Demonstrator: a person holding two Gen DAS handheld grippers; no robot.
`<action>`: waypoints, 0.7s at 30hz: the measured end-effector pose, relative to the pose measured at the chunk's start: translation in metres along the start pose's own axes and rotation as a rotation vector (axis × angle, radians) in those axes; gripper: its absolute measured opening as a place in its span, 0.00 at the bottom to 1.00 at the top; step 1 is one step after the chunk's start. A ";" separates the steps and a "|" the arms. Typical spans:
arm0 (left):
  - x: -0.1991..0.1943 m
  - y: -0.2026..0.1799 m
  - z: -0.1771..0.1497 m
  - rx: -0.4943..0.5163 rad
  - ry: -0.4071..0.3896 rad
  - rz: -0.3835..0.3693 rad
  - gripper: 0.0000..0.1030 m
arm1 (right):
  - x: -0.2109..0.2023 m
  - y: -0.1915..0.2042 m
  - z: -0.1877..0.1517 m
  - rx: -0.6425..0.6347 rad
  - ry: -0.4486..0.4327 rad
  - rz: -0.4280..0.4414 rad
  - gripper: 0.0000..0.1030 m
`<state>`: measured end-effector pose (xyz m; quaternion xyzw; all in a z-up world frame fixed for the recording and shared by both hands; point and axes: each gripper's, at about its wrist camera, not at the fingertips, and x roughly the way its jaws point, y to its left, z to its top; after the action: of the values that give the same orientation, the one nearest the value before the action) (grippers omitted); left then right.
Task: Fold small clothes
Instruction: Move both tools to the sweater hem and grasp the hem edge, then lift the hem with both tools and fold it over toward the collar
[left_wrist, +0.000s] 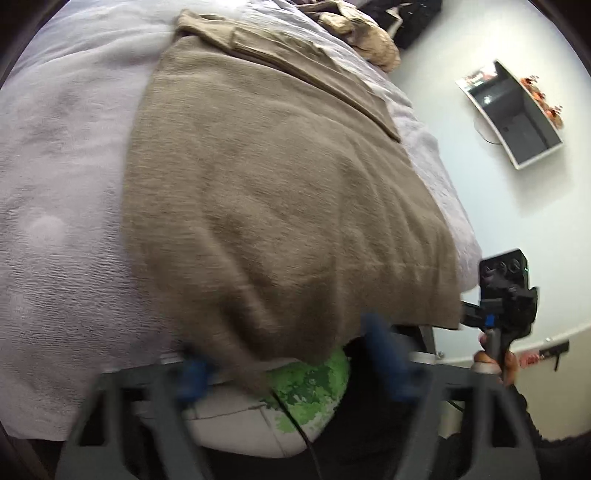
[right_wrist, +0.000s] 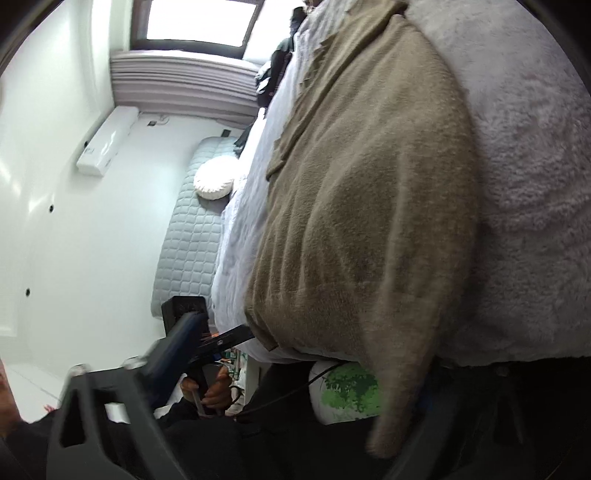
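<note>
We are pinching the tan towel's (left_wrist: 280, 206) near hem at six o'clock with both grippers, left gripper (left_wrist: 288, 369) and right gripper (right_wrist: 406, 417) each clamping a corner, ready for folding it over the bed (left_wrist: 66, 221).

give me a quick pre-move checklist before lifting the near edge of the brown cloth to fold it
1. Brown cloth spread flat on the pale bedspread: ok, near edge hangs over the bed's edge.
2. Left gripper at the near edge: ok, cloth lies between its fingers.
3. Left pads pressing the cloth: cannot tell, blurred.
4. Right gripper at the hanging corner: ok.
5. Right grip firm: cannot tell, one finger hidden behind cloth.
6. Far end free to fold onto: not ok, a folded tan garment overlaps it.
</note>
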<state>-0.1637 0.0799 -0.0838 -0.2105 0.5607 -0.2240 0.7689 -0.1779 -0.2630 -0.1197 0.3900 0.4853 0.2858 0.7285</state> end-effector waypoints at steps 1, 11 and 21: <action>-0.001 0.003 0.000 -0.006 -0.001 0.008 0.21 | 0.000 -0.001 0.000 0.006 0.001 -0.020 0.33; -0.050 -0.006 0.031 0.024 -0.131 -0.200 0.16 | -0.028 0.038 0.025 -0.067 -0.109 0.174 0.09; -0.082 -0.026 0.157 0.115 -0.377 -0.149 0.16 | -0.019 0.101 0.157 -0.180 -0.175 0.180 0.09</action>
<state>-0.0387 0.1179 0.0389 -0.2456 0.3760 -0.2685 0.8522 -0.0424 -0.2696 0.0100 0.3883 0.3554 0.3572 0.7716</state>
